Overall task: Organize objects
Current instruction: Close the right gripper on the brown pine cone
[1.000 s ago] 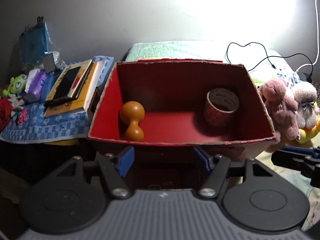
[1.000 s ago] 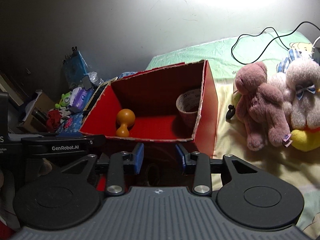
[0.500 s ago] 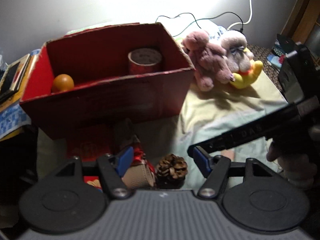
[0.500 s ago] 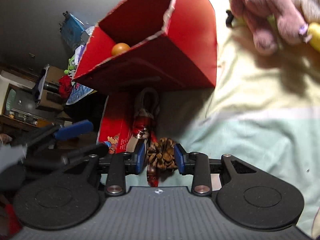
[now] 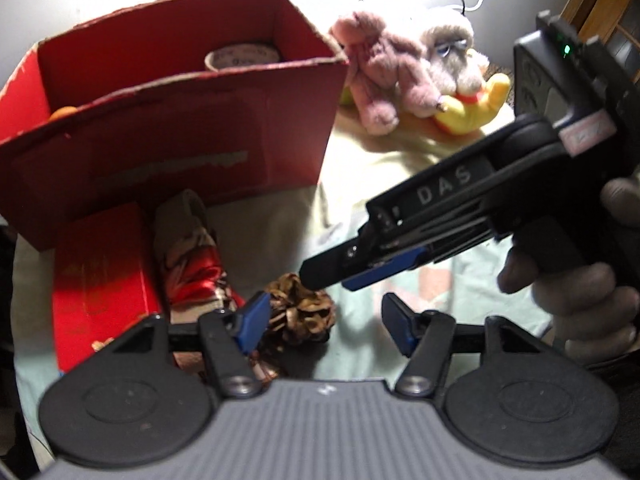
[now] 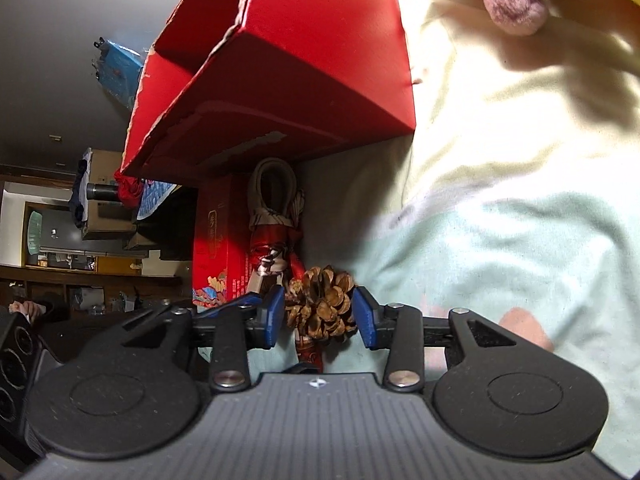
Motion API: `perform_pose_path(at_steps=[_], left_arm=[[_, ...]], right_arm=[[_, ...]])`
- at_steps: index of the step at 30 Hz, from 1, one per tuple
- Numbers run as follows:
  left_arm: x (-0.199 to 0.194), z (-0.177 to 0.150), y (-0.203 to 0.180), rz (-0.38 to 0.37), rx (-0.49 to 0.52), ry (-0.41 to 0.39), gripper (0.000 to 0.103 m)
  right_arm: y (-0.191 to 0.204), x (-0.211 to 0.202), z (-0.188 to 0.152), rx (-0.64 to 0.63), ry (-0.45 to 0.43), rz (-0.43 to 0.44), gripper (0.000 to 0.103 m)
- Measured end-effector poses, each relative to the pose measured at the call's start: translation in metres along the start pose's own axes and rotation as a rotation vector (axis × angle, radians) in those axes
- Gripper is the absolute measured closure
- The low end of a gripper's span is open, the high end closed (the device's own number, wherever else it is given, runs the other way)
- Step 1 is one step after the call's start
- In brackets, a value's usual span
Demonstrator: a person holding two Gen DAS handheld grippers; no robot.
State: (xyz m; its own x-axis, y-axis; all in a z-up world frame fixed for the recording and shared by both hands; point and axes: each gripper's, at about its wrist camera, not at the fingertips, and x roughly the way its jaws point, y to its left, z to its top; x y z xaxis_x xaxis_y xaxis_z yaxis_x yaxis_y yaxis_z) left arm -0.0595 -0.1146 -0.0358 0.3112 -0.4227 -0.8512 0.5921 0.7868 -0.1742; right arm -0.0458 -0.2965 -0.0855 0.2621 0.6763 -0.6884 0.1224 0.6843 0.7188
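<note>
Straddling the pinecone (image 6: 322,306), the right gripper (image 6: 318,316) is opening, pads flanking it without pressing. The left gripper (image 5: 322,320) is closing on nothing, the cone by its left pad. Centre the cone, squeeze gently, and clear the scarf (image 6: 276,232) just ahead.

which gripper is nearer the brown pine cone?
Right. The right gripper straddles the brown pine cone, jaws opening. The left gripper sits beside it, jaws closing.
</note>
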Motion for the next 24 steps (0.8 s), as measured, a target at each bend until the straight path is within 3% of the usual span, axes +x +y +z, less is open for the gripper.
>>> perform_pose_path(at_steps=[17,24], left_arm=[[0.023,-0.003,0.020,-0.024,-0.033,0.042,0.036],[0.020,-0.002,0.022,-0.038,-0.035,0.044,0.053]], right_arm=[[0.009,0.024,0.008,-0.053,0.086,-0.042,0.054],[0.010,0.018,0.007,-0.079,0.097,-0.064,0.057]])
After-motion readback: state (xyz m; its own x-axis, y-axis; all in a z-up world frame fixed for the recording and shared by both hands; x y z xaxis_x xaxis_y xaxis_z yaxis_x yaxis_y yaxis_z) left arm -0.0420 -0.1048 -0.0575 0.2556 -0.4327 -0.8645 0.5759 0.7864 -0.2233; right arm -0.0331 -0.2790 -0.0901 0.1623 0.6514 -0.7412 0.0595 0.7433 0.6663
